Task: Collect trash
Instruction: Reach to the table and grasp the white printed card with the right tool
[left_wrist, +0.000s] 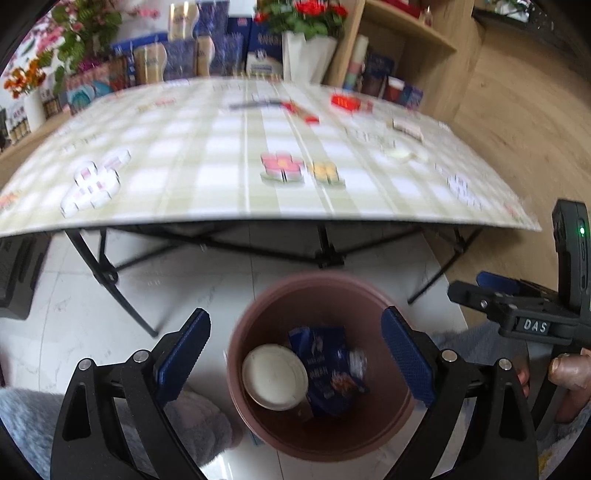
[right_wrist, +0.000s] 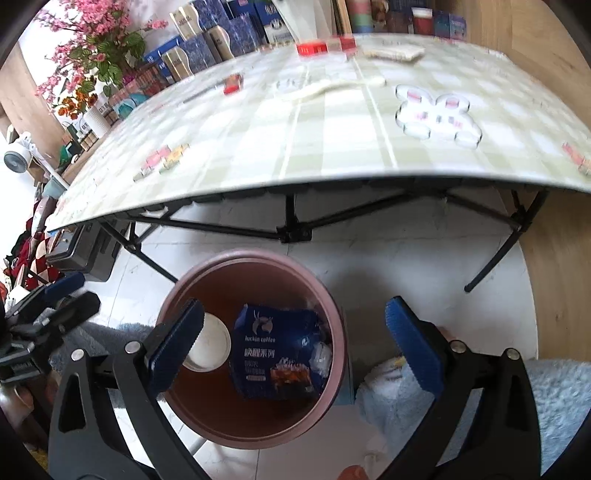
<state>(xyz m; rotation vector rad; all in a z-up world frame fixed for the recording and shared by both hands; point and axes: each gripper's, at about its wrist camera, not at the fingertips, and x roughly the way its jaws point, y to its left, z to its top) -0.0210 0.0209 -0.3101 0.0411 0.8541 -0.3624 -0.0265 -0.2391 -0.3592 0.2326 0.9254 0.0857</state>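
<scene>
Both tongs over brown bin (right_wrist: 255, 347) on floor, in front of table (left_wrist: 229, 155). Left tongs (left_wrist: 295, 358) spread wide, nothing held; right tongs (right_wrist: 295, 347) likewise spread, empty. Bin holds 2 items: blue coffee pouch (right_wrist: 275, 354) and white lid (left_wrist: 275, 376). Red wrappers (left_wrist: 345, 101) and white scraps remain on table. Next pick, judged: approach 1 piece w/ tongs open, straddle it, close firmly, carry directly above bin before release.
</scene>
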